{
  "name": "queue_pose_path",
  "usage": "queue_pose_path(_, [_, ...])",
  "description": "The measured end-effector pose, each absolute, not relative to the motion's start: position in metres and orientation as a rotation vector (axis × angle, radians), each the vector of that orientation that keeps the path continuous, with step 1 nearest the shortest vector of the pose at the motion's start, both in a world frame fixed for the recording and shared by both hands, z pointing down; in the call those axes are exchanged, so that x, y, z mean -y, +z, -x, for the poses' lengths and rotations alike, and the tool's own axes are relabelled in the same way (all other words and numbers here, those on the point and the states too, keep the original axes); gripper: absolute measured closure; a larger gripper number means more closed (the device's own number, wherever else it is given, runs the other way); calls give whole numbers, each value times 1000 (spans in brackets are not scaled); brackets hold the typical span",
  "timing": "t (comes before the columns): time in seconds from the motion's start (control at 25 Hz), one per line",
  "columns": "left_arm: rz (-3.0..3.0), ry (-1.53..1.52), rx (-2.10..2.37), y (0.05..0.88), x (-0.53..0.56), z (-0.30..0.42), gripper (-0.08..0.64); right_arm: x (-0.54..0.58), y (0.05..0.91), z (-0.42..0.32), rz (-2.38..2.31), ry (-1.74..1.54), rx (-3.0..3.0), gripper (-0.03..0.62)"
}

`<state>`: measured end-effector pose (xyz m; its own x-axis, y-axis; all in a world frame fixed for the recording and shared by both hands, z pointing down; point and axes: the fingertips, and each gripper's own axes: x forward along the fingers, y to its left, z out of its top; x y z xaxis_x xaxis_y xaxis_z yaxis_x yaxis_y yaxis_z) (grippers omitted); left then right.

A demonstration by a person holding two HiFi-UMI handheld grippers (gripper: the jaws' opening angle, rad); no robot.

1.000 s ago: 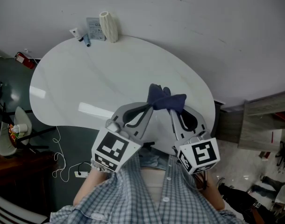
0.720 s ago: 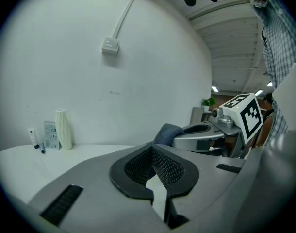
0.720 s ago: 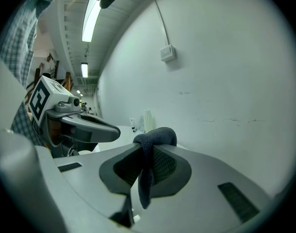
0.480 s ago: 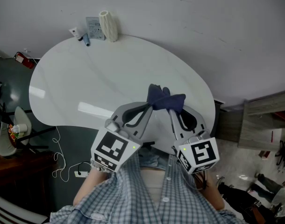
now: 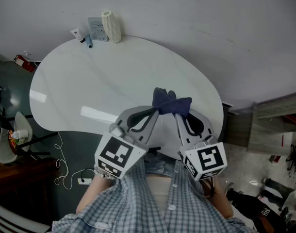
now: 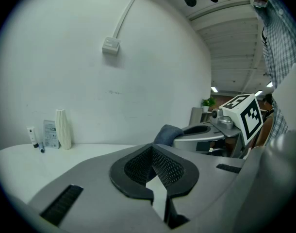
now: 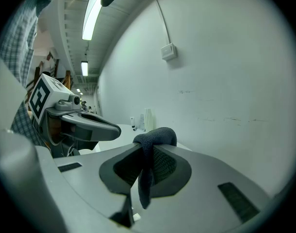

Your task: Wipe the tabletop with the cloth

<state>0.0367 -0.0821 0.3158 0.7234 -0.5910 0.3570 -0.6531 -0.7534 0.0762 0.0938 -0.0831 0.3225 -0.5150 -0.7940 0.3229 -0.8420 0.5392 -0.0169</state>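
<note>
1. Your right gripper [image 7: 146,148] is clamped on the dark blue cloth [image 7: 156,135]. A bunched fold rides over the top of the jaw tips, and a strip hangs down between the pads.
2. In the head view, the cloth [image 5: 171,104] sits at the meeting point of both grippers. It is over the near right part of the white tabletop [image 5: 90,81], close to the edge nearest you. I cannot tell whether it touches the surface.
3. Your left gripper [image 6: 152,149] has its jaws together at the tips, with a narrow gap below them through which the white table shows. I cannot tell whether anything is pinched between them.
4. From the left gripper view, the cloth lies just beyond and to the right of those tips, against the right gripper's jaw.
5. The two grippers angle in towards each other, so their tips are near one another at the cloth.
6. A white ribbed vase [image 5: 113,27] stands upright at the far rim of the table, well apart from the cloth. Its inside does not show.
7. Just beside the vase are a small card [image 5: 97,29] and two little tubes [image 5: 84,37].
</note>
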Motion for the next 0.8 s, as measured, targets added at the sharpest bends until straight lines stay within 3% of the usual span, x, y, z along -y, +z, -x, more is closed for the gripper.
queue_pose_path(0.8, [-2731,466,992,316,78,-38,554,79,322,-91,-1352,254,2520,569])
